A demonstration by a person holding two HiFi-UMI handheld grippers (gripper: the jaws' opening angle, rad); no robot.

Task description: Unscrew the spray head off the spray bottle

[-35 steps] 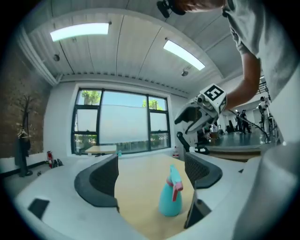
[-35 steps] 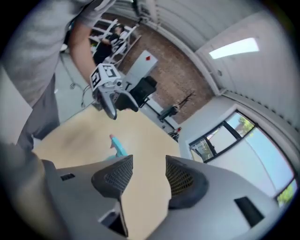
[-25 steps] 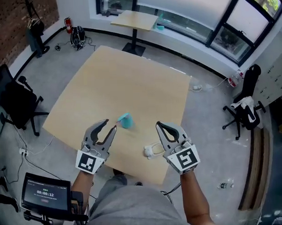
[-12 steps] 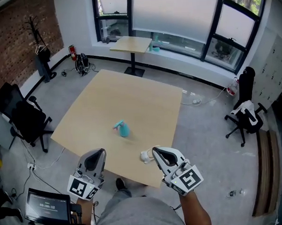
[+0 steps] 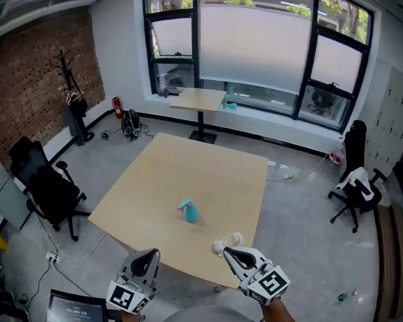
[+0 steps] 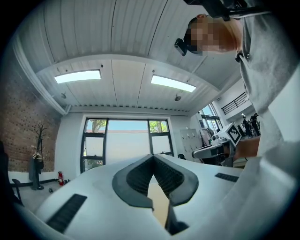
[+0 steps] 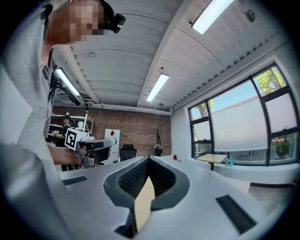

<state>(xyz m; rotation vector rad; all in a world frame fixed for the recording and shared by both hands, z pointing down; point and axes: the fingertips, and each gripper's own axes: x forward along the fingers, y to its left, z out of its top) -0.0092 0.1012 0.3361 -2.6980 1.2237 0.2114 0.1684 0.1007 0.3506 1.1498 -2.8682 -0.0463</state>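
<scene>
Big wooden table (image 5: 188, 171) mid-room. Both tools are held low, off its near edge, nowhere near the work. Left gripper (image 5: 151, 255) is pressed together w/ nothing in it; right gripper (image 5: 230, 253) likewise closed & empty. Teal spray bottle (image 5: 190, 212) sits approx. mid-table. A white piece (image 5: 228, 243), prob. the spray head, lies apart from it by the near edge. So unscrewing looks done, head's off. Next move, if any: no more twisting needed, just hands clear & leave both parts as they lie.
</scene>
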